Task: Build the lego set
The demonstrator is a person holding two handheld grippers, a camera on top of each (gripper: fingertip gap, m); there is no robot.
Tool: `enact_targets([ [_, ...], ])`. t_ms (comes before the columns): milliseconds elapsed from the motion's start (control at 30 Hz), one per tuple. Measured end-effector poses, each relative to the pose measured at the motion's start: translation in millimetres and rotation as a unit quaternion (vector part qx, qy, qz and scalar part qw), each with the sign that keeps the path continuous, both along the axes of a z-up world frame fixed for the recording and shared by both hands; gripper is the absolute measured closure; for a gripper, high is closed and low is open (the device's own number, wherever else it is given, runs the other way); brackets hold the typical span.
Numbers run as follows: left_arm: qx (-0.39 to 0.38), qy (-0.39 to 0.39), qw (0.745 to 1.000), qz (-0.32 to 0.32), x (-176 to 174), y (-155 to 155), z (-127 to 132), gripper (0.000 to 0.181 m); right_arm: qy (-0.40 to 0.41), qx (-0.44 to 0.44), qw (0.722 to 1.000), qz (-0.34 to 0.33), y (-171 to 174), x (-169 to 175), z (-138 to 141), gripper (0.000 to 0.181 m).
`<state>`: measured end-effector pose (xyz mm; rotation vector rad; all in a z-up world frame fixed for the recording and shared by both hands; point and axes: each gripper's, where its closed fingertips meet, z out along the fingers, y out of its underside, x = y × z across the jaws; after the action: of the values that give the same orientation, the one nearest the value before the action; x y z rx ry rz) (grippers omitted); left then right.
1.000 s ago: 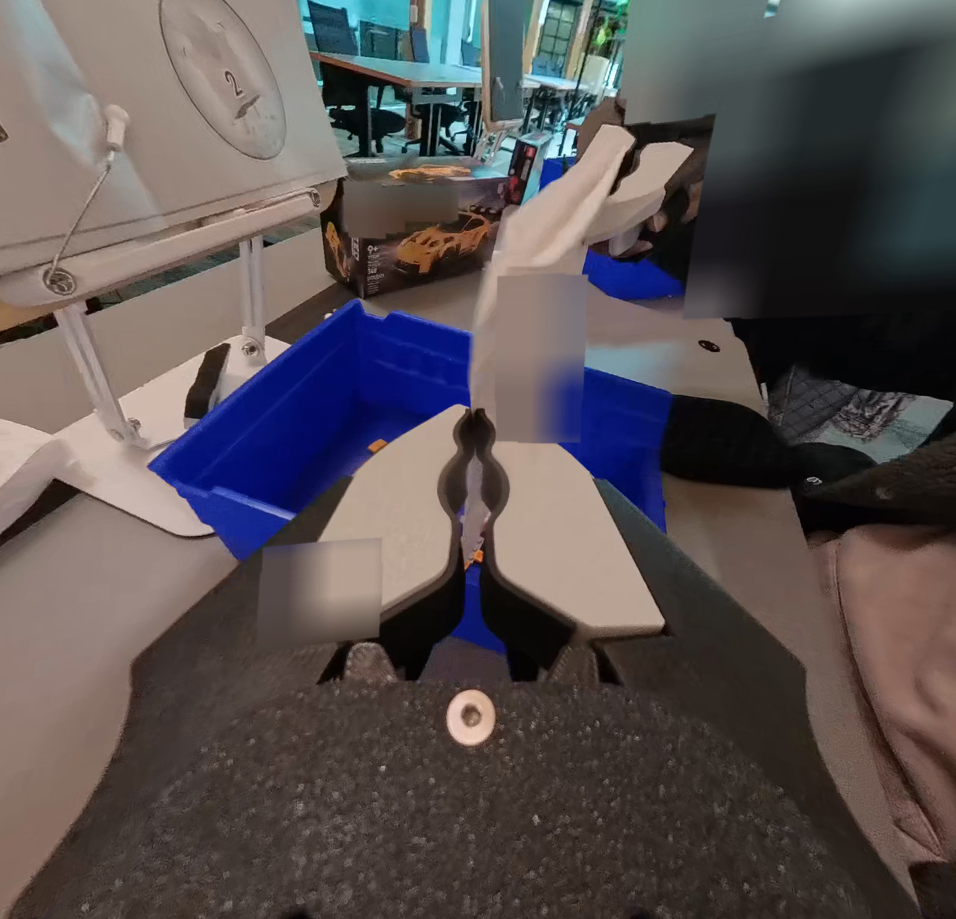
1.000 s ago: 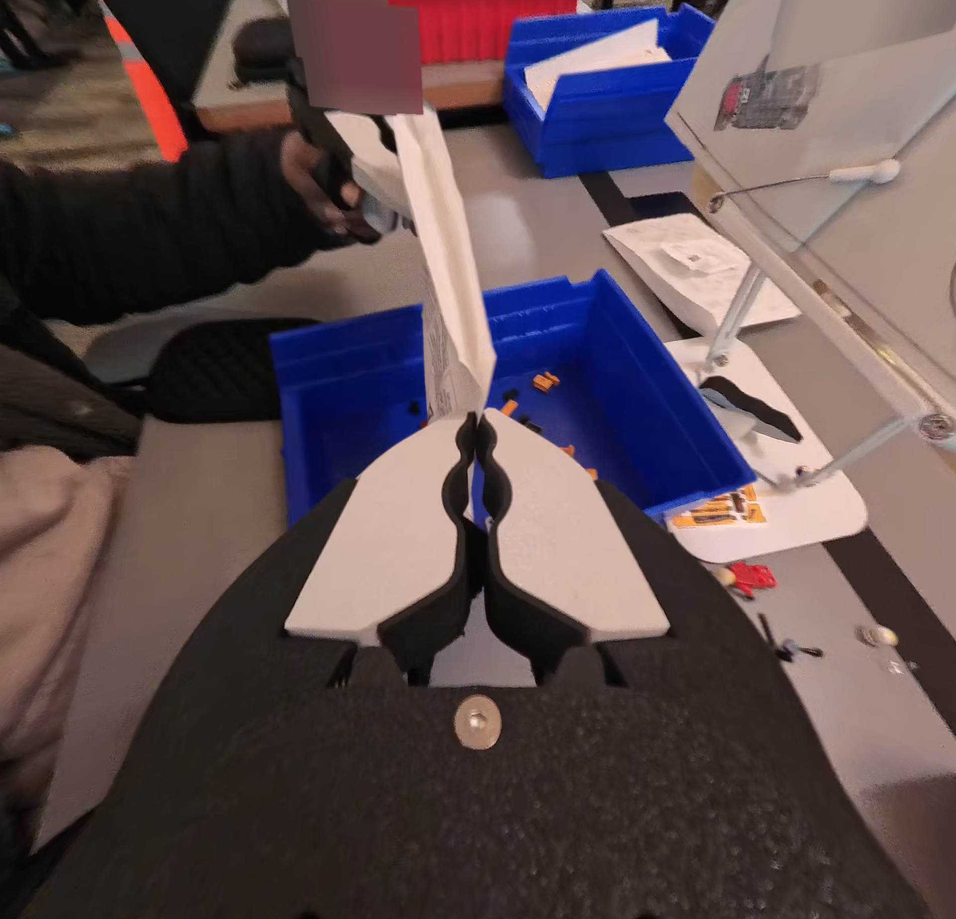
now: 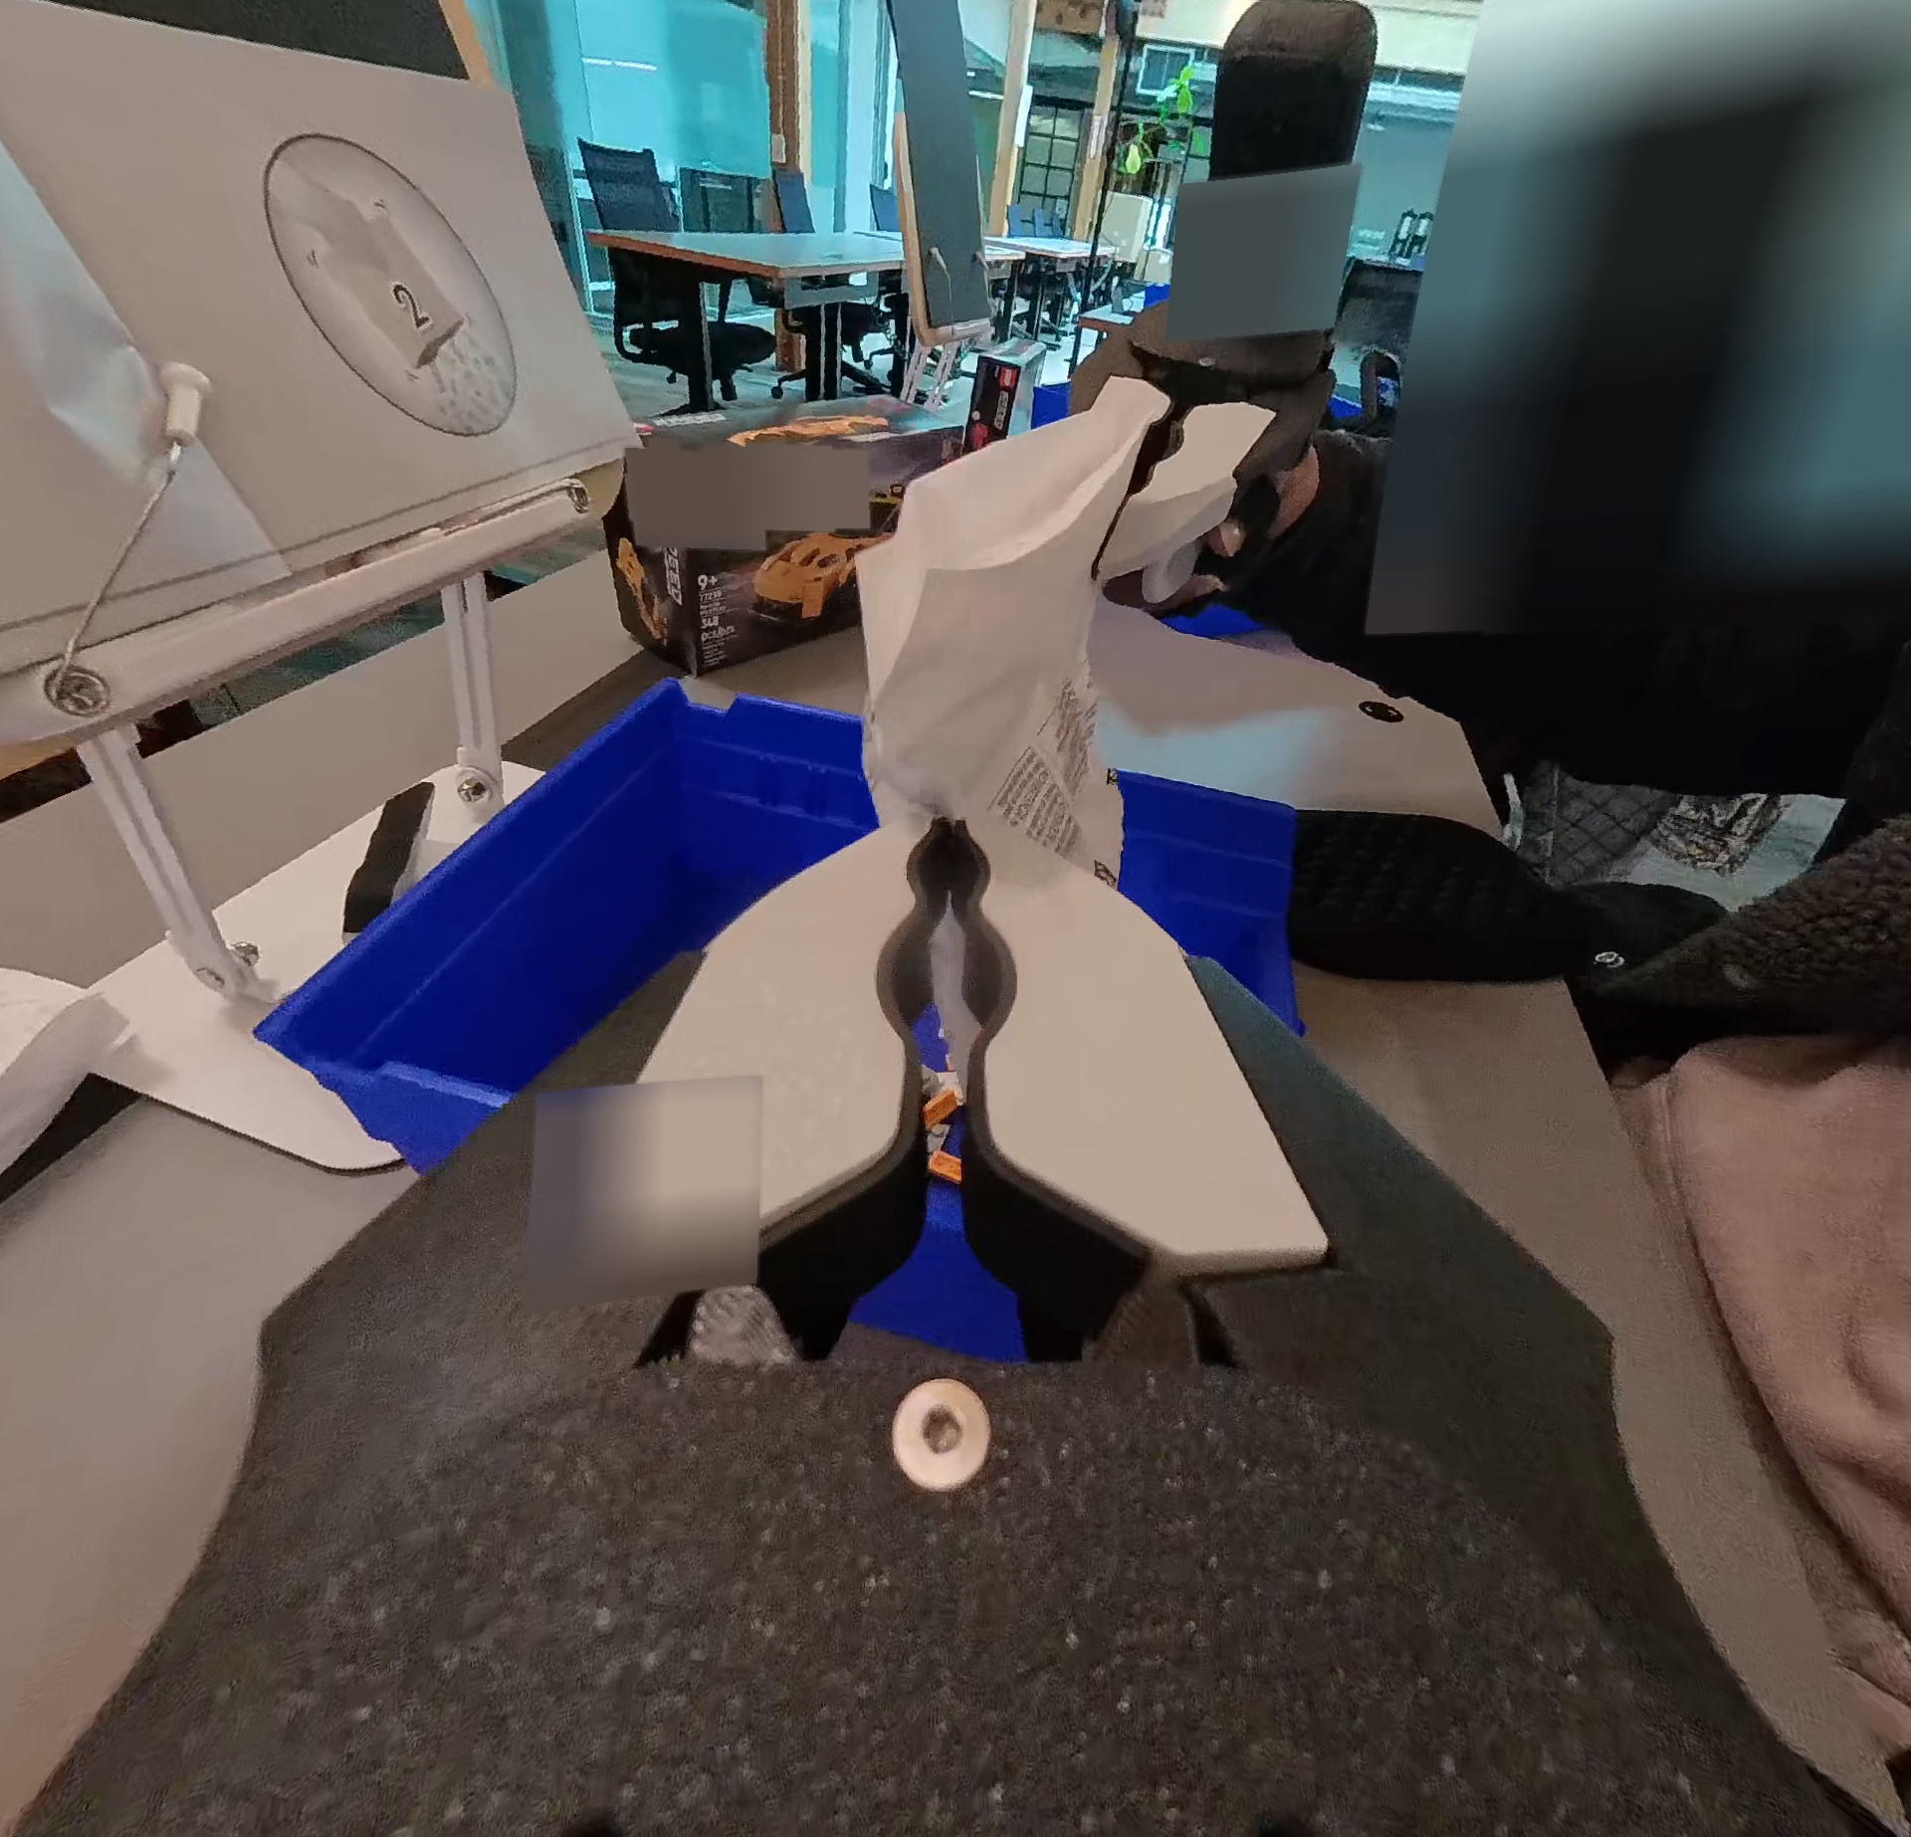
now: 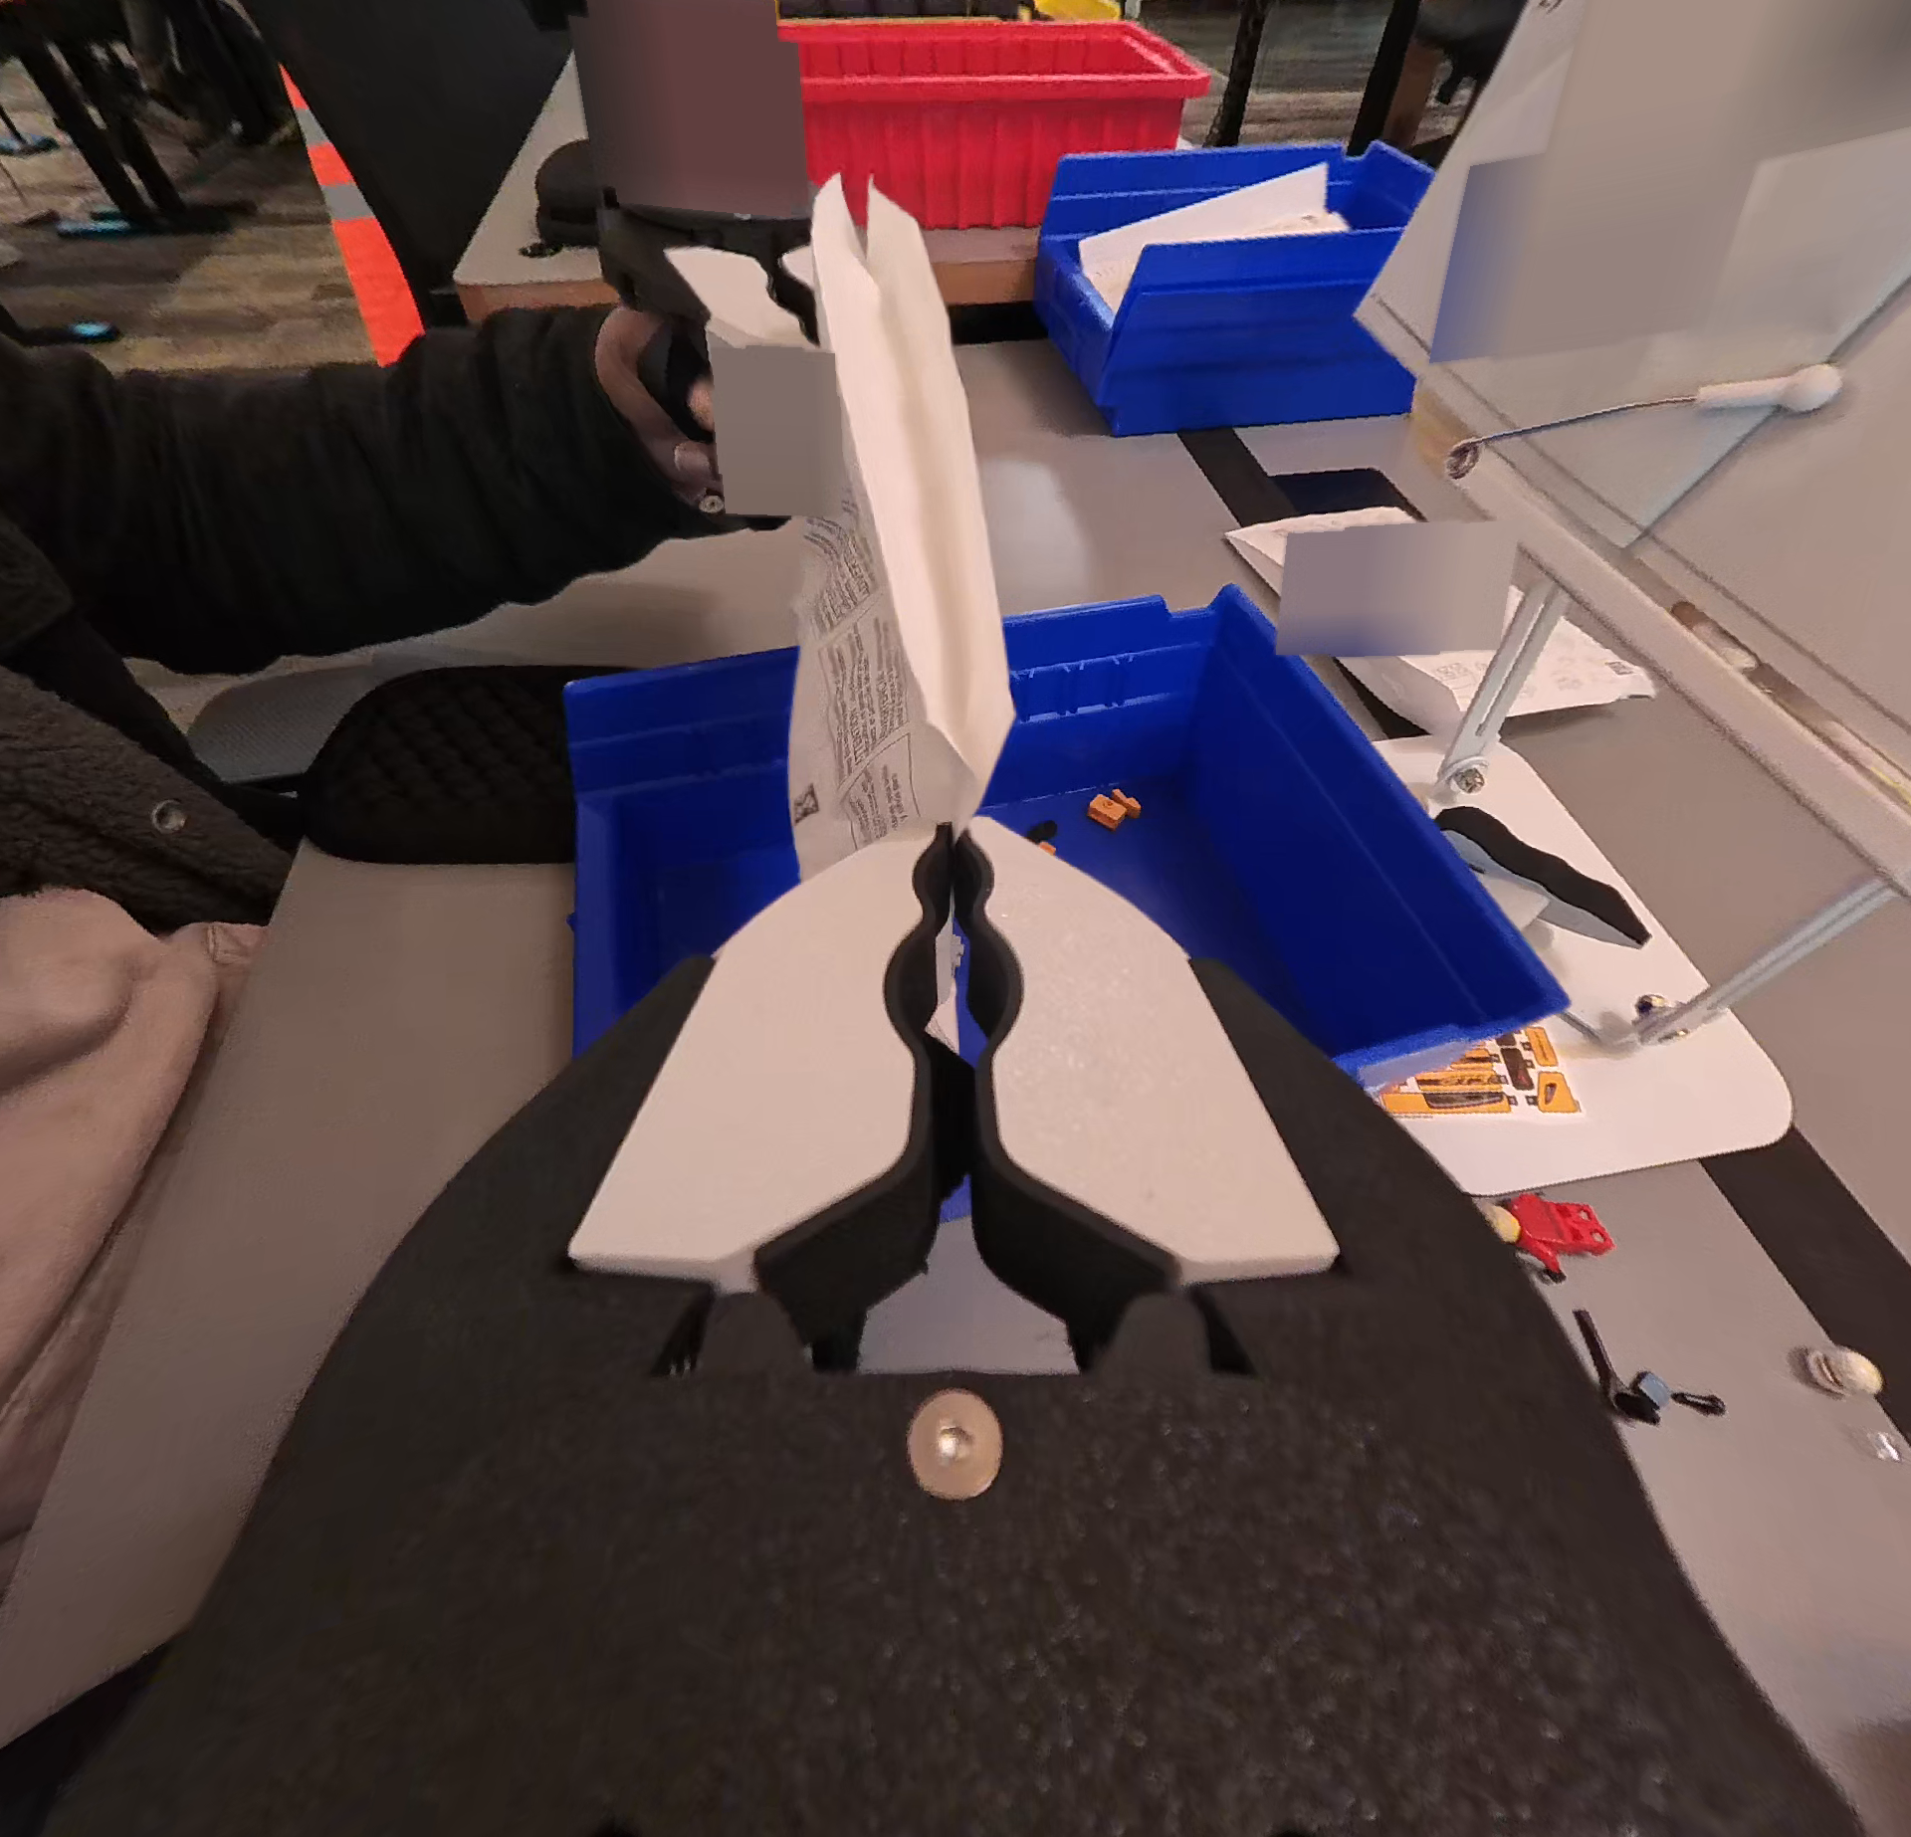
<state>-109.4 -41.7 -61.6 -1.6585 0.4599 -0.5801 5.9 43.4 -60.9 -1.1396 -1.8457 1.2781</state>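
I see a grey table [image 4: 1086,505] in an open office with desks and chairs far off. On it sits a blue bin [image 4: 1344,857] with a few orange pieces [image 4: 1113,807] on its floor. Stretched above the bin is a white paper bag [image 4: 910,567], printed with small text near one end. My left gripper [image 3: 946,836] and right gripper [image 4: 951,841] each pinch an end of the bag, tongs pressed together.
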Motion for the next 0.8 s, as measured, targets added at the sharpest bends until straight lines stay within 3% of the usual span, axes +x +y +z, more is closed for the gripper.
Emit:
enact_targets([
  [267, 0.018, 0.027, 0.999, -0.008, -6, -6, 3, 0.181, 0.001, 0.021, 1.0, 0.007, 4, 6, 4, 0.181],
  [467, 0.014, -0.013, 1.0, -0.006, -12, -5, 6, 0.176, 0.021, 0.042, 0.999, 0.006, 0, 7, 8, 0.181],
  [533, 0.005, -0.054, 0.999, 0.002, -20, -7, 7, 0.154, 0.049, 0.08, 0.996, -0.012, 4, 9, 14, 0.181],
  [600, -0.029, -0.123, 0.992, 0.002, -27, -6, 7, 0.15, 0.093, 0.132, 0.986, -0.029, 6, 11, 24, 0.181],
  [733, -0.095, -0.31, 0.944, -0.055, -26, -8, 13, 0.145, 0.17, 0.285, 0.943, -0.037, -1, 17, 35, 0.181],
  [800, -0.153, -0.349, 0.922, -0.065, -18, -5, -2, 0.141, 0.207, 0.355, 0.911, -0.043, -8, 21, 42, 0.181],
])
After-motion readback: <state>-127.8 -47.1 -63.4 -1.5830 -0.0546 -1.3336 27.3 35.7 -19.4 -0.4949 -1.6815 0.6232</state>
